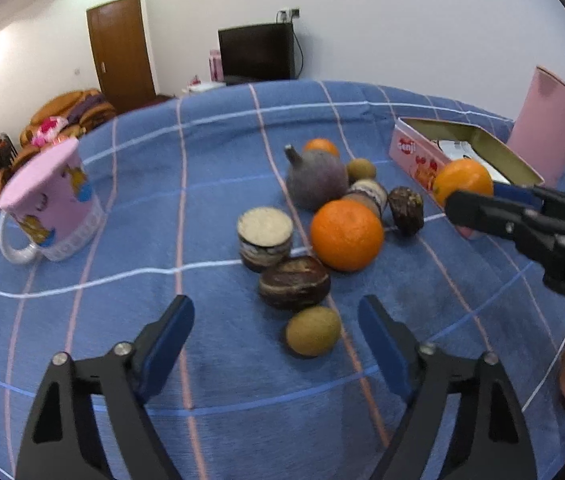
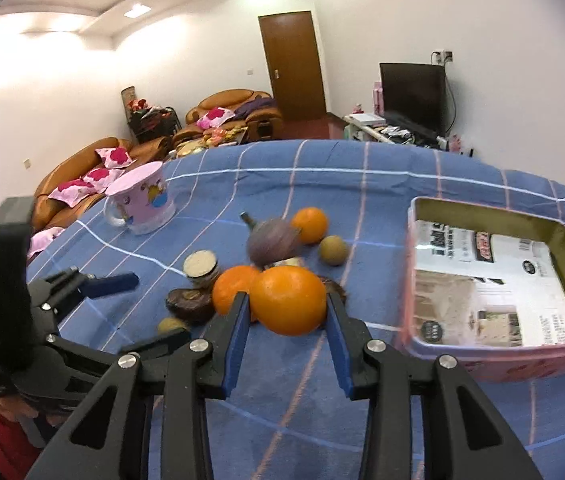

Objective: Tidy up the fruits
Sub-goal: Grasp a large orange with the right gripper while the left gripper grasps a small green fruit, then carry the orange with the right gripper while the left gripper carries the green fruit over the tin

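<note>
Where legible, "senji" on tin (image 1: 422, 160)

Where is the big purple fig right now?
The purple fig sits in the middle of the fruit pile on the blue cloth, just behind the loose orange and in front of a smaller orange.

Two wrist fisheyes, both low over the tabletop (image 1: 222, 400).
Left looks forward toward the TV wall, fruit pile (image 1: 322, 216) near; right looks from the tin's (image 2: 494, 280) side toward the sofa, sharing that pile.
</note>
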